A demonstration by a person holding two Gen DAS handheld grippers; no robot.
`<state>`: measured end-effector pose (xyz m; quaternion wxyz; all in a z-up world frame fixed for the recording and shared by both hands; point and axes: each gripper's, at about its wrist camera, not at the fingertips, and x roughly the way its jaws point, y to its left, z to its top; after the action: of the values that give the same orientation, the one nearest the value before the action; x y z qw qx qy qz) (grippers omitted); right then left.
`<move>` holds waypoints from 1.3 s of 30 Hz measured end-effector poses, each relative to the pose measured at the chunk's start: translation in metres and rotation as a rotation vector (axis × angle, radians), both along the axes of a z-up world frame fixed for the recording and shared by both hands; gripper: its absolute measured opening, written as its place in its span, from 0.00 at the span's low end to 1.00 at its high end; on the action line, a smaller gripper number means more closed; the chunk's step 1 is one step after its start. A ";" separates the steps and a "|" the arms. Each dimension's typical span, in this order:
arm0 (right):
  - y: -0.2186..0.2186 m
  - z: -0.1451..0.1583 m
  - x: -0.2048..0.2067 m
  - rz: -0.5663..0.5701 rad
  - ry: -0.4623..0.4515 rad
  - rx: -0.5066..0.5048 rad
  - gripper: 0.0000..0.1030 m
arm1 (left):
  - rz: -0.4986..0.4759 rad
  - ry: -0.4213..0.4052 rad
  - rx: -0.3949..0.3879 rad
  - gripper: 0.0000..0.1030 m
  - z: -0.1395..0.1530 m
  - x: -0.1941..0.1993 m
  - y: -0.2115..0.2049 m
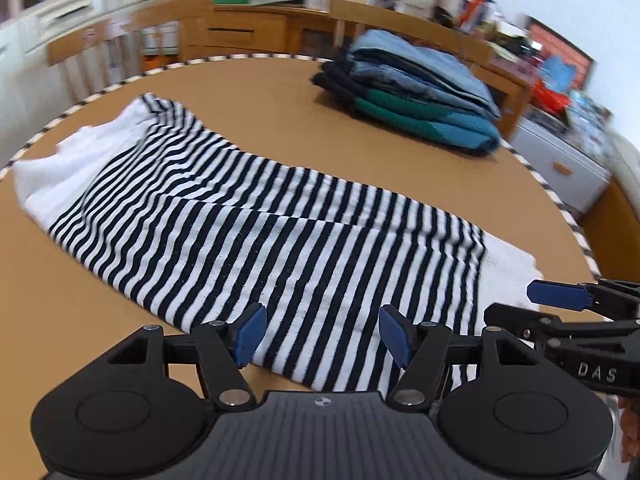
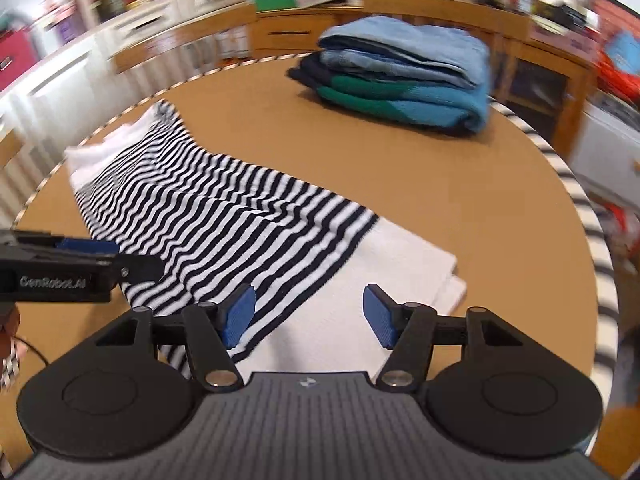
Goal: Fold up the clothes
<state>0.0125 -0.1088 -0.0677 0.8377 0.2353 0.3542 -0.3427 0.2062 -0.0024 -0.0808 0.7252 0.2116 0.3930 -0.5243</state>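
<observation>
Hovering over striped shirt [image 1: 256, 232], both grippers gape.

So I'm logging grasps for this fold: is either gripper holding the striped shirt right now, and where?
Nothing is held. The left gripper and right gripper are both open above the striped shirt's near end.

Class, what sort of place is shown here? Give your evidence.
Probably a home dining or living room: a round table holding a striped shirt and folded clothes pile, wooden sideboard behind.
</observation>
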 end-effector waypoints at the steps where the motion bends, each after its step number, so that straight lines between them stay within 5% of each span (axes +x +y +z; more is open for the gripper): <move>1: -0.006 -0.001 -0.001 0.042 0.005 -0.003 0.60 | 0.041 0.007 0.001 0.63 -0.001 -0.007 -0.001; 6: -0.040 -0.002 -0.015 0.273 0.011 0.003 0.60 | 0.217 0.020 0.010 0.63 -0.006 -0.043 -0.008; 10: -0.056 0.006 -0.031 0.389 0.019 -0.005 0.60 | 0.270 0.018 0.015 0.64 -0.004 -0.060 -0.005; 21: -0.061 0.000 -0.029 0.522 0.019 -0.016 0.61 | 0.387 0.055 -0.011 0.65 -0.002 -0.091 0.011; 33: -0.123 -0.002 -0.015 0.889 0.028 0.033 0.61 | 0.719 0.122 0.015 0.65 -0.010 -0.134 -0.023; 39: -0.151 -0.001 -0.020 0.985 0.018 0.049 0.61 | 0.847 0.076 0.032 0.65 -0.009 -0.160 -0.039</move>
<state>-0.0074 -0.2598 -0.0692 0.8913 0.0568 0.4385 0.1005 0.0463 -0.0418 -0.0900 0.8580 0.0233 0.4800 -0.1815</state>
